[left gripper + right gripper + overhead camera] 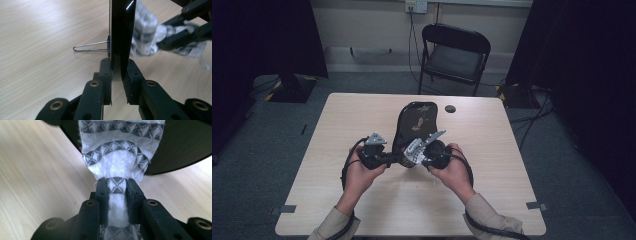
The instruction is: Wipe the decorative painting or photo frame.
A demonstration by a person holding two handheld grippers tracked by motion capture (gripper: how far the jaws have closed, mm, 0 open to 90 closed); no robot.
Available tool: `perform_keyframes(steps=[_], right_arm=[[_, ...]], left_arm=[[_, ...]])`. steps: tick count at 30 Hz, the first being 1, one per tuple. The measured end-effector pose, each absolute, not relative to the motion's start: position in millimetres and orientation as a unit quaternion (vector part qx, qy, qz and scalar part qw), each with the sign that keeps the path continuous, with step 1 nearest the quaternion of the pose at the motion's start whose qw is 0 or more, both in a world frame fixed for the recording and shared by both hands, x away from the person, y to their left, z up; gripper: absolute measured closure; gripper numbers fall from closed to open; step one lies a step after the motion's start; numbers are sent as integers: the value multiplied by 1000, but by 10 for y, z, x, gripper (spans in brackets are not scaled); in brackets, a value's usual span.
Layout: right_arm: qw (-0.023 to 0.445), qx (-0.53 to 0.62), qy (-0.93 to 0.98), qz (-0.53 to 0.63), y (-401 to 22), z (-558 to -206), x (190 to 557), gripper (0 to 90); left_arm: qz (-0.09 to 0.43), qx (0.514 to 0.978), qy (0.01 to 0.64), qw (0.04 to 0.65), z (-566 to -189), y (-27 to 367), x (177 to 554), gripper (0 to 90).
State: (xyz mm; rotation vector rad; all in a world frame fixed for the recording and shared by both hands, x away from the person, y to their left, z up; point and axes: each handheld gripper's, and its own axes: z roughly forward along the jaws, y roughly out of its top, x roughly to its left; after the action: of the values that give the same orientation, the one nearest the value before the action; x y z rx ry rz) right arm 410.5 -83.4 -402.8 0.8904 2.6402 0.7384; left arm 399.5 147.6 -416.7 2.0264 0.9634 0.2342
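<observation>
A glossy black oval plaque point(416, 120) with a pale figure on its face stands tilted on the wooden table. In the left gripper view I see it edge-on point(122, 30), with a thin wire stand point(91, 46) jutting from its back. My left gripper point(119, 67) is shut on its lower edge; in the high view that gripper point(393, 159) is at the plaque's near end. My right gripper point(117, 185) is shut on a white cloth with grey triangle bands point(117, 157), which lies against the plaque's dark surface point(185, 142). The cloth point(412, 156) is bunched between both hands.
A small black round disc point(450, 108) lies on the table point(362, 115) behind the plaque. A black folding chair point(455, 55) stands beyond the far edge. Cables trail from both grippers over the near table edge.
</observation>
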Motion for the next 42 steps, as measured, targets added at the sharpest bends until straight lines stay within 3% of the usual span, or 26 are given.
perform_keyframes(steps=[13,19,28,35,42], right_arm=[[91,318,917,222,-856,-4572,4049,755],[93,323,914,227,-960,-4561,4032,756],[134,321,900,265,-1139,-3945,4032,757],[167,299,894,289,-1093,-3372,4038,756],[185,283,889,308,-960,-3022,4037,755]], left_arm=[[96,810,386,430,-4172,1473,3997,786],[98,812,381,432,-4179,1451,4010,787],[99,813,382,429,-4173,1419,4032,787],[98,812,383,428,-4172,1407,4057,786],[100,811,385,429,-4173,1401,4054,786]])
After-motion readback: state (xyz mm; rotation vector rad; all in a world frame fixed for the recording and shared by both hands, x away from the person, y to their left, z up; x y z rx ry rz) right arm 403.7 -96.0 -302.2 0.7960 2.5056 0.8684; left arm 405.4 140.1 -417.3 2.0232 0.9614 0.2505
